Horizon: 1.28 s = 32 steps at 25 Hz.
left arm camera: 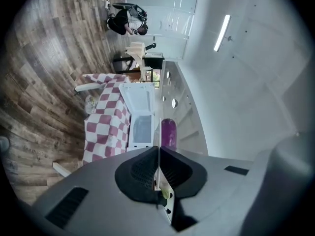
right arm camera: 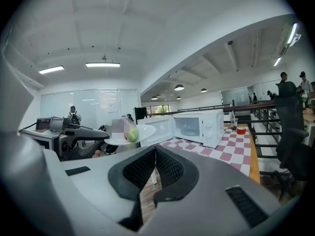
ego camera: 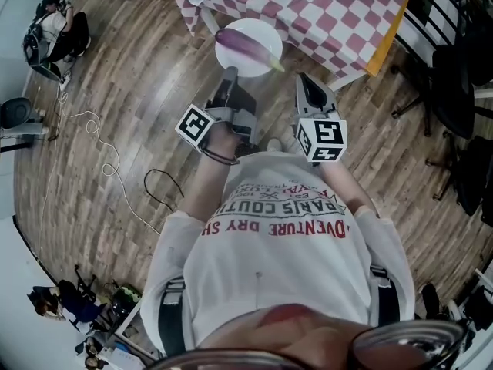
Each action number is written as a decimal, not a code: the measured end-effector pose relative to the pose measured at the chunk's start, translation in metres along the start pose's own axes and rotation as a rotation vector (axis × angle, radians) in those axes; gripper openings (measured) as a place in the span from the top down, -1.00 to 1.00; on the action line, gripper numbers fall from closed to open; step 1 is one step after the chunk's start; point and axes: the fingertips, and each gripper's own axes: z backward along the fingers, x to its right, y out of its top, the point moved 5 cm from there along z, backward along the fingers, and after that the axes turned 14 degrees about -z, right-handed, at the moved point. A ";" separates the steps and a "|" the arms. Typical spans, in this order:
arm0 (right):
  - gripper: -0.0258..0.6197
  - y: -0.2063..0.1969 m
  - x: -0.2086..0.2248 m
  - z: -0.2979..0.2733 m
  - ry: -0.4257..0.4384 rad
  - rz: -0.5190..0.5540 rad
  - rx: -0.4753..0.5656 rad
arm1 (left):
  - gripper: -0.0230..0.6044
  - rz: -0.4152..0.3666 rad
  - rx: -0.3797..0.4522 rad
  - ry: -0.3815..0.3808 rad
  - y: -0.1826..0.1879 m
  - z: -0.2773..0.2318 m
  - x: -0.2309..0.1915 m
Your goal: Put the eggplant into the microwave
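Both claws are clenched: your left gripper (ego camera: 230, 72) pinches the rim of the plate (ego camera: 259, 29) carrying the eggplant (ego camera: 246, 45), while your right gripper (ego camera: 305, 81) is empty. The microwave (right arm camera: 197, 127) stands open. Your shirt (ego camera: 285, 241) reads "PARIS", "DRY".

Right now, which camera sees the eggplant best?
The head view: the whole eggplant lies on the white plate. The left gripper view shows only a purple part beyond the plate's edge; the right gripper view shows just its green end.
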 end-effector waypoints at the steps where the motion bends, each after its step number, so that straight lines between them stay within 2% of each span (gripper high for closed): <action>1: 0.84 0.002 0.007 -0.005 -0.006 -0.003 -0.002 | 0.82 0.005 -0.006 0.000 -0.001 -0.010 -0.001; 10: 0.84 0.008 0.051 -0.069 -0.067 -0.016 -0.017 | 0.82 0.025 -0.071 -0.013 0.006 -0.097 -0.026; 18: 0.84 0.031 0.079 -0.163 -0.187 -0.046 0.017 | 0.82 0.043 -0.176 -0.028 0.049 -0.217 -0.049; 24: 0.84 0.059 0.091 -0.238 -0.306 -0.070 0.046 | 0.82 0.042 -0.308 -0.043 0.085 -0.313 -0.061; 27: 0.84 0.071 0.098 -0.271 -0.365 -0.068 0.057 | 0.82 0.060 -0.377 -0.018 0.096 -0.352 -0.076; 32: 0.84 0.087 0.110 -0.319 -0.469 -0.083 0.086 | 0.82 0.032 -0.486 -0.033 0.114 -0.414 -0.097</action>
